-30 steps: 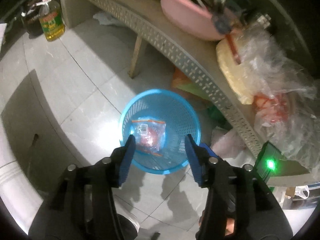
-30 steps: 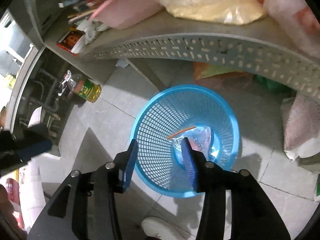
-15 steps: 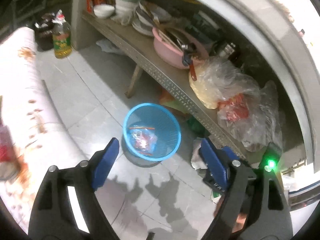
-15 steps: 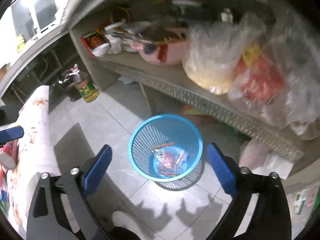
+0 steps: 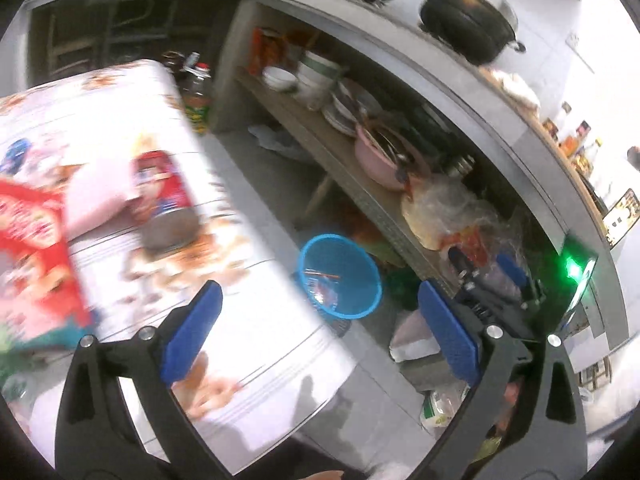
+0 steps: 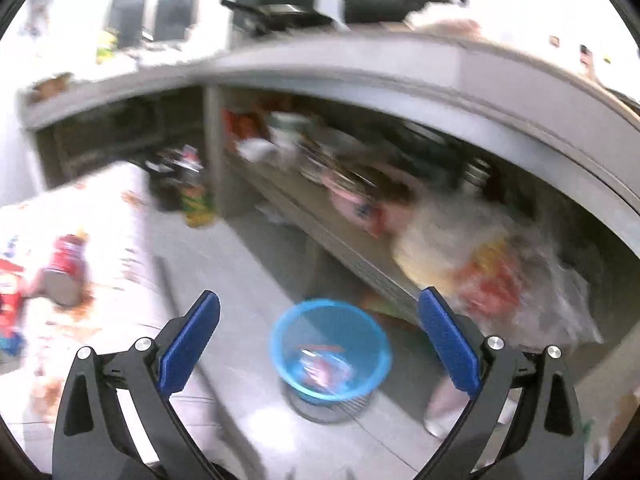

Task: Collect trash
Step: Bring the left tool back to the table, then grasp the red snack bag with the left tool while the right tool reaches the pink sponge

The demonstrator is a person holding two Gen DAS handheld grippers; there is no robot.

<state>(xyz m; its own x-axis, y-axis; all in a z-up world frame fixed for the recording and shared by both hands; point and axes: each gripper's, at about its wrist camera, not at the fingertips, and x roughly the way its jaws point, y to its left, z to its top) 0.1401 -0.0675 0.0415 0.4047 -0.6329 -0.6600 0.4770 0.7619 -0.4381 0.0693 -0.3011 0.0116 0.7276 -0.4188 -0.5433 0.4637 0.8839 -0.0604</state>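
Observation:
A blue mesh basket (image 5: 366, 300) stands on the tiled floor beside the low shelf, with clear plastic bags of red scraps (image 5: 320, 286) lying in it. My left gripper (image 5: 318, 288) hangs high above and back from it, its jaws opening with nothing between them. My right gripper (image 6: 319, 294) is open and empty, also well above the basket (image 6: 280, 344), where the bags (image 6: 320, 364) show blurred. On the flowered table (image 5: 248, 344) at the left lie a red can (image 5: 164, 196) on its side and a red packet (image 5: 28, 248).
A grey shelf (image 5: 372, 204) under the counter holds bowls, a pink basin (image 5: 380, 160) and bulging plastic bags (image 5: 448, 212). An oil bottle (image 5: 196, 96) stands on the floor behind the table. Black pots (image 5: 468, 20) sit on the counter. White bags lie on the floor by the basket.
Both grippers have risen and drawn back from the basket while their jaws spread wide. The bags stay in the basket. The flowered table with the can has come into view.

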